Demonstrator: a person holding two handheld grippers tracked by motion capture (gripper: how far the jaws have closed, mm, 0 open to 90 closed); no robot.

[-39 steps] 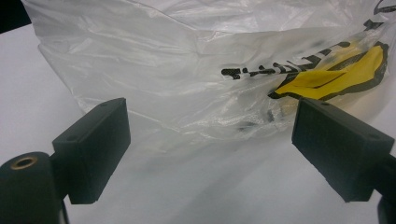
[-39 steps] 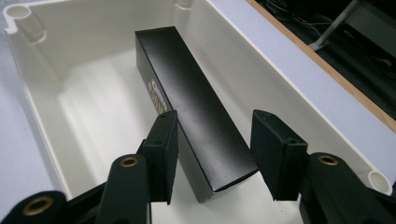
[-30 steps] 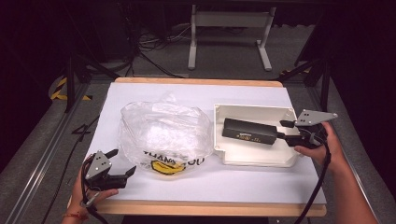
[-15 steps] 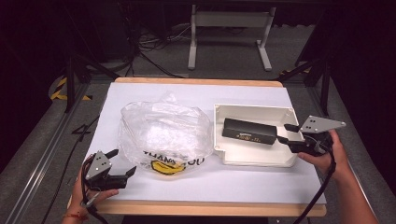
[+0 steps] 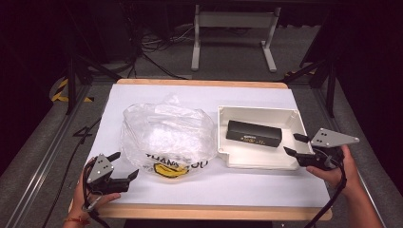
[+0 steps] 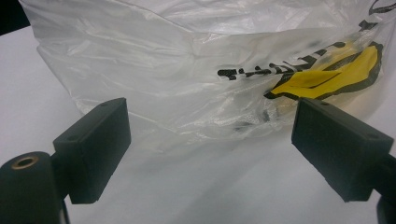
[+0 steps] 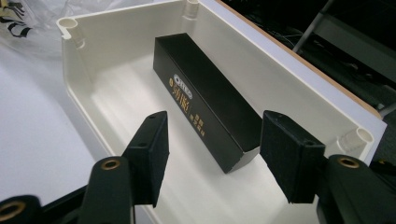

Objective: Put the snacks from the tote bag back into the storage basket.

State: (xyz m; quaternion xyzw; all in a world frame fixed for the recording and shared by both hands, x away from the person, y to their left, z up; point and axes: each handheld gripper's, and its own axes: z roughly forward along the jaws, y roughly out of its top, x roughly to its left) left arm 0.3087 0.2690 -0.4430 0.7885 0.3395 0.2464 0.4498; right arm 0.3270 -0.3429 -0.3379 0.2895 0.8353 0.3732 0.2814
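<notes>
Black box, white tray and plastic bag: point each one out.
black box [image 7: 205, 98]: right gripper view, on its top face.
white tray [image 5: 256, 162]: high view, on its near wall.
plastic bag [image 5: 166, 130]: high view, on its crinkled clear middle.

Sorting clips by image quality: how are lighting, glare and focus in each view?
High view: table evenly lit, surroundings dark. Left gripper view: plastic bag washed out, soft. Right gripper view: black box sharp in the white tray, jaws blurred.
</notes>
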